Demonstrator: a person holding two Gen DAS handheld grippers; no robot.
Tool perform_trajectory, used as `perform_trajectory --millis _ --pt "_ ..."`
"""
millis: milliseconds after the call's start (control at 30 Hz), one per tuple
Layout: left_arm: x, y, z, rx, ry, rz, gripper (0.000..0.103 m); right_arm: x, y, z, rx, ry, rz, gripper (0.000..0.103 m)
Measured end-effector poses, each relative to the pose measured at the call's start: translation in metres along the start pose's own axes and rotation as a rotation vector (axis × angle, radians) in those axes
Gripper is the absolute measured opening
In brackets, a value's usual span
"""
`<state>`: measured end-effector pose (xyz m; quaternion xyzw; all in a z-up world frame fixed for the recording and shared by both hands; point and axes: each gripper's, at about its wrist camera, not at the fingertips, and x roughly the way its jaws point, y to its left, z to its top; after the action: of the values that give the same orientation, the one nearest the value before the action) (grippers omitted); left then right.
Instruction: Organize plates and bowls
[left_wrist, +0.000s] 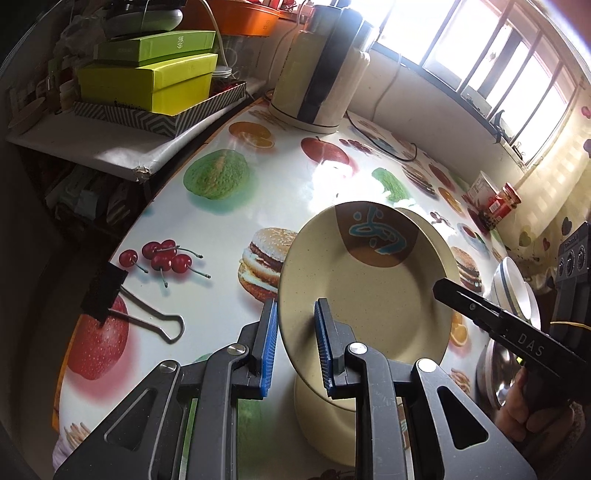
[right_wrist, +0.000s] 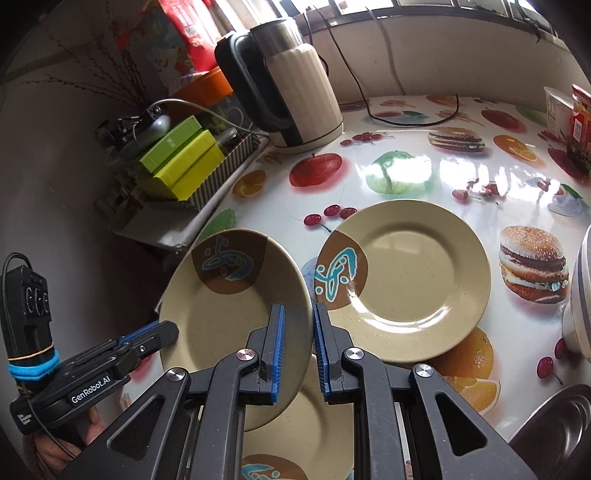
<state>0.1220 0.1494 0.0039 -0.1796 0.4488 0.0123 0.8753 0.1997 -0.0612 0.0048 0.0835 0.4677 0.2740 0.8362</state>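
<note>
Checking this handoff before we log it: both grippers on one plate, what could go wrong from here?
1. The raised plate is tilted, pinched only at its rim by the left gripper and right gripper; uneven release could let it slip.
2. Another plate lies directly below, so a drop may chip both.
3. The flat plate sits close beside; a swing could knock it.
</note>
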Motion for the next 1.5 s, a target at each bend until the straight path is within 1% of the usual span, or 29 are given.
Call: perform_trajectory --millis 400,767,933,1100,1500 --pt "-0.002 -0.007 -0.034 0.013 0.04 -0.001 0.021 -0.015 -0.012 -0.041 0.036 0.025 -0.017 0.016" --pt "0.002 -0.013 -0.049 0.022 0.075 0.0 0.021 -0.021 -0.023 -0.064 0.076 0.037 -0.022 0.016" --pt "0.002 -0.014 -0.051 0.025 0.077 0.003 0.021 -0.021 -0.026 -0.069 0.093 0.039 -0.029 0.016" --pt "0.005 -0.013 -0.054 0.021 0.091 0.003 0.021 -0.022 -0.025 -0.072 0.084 0.04 -0.038 0.016" --pt "0.006 -0.013 -0.055 0.018 0.093 0.005 0.021 -0.02 -0.027 -0.075 0.087 0.048 -0.042 0.016"
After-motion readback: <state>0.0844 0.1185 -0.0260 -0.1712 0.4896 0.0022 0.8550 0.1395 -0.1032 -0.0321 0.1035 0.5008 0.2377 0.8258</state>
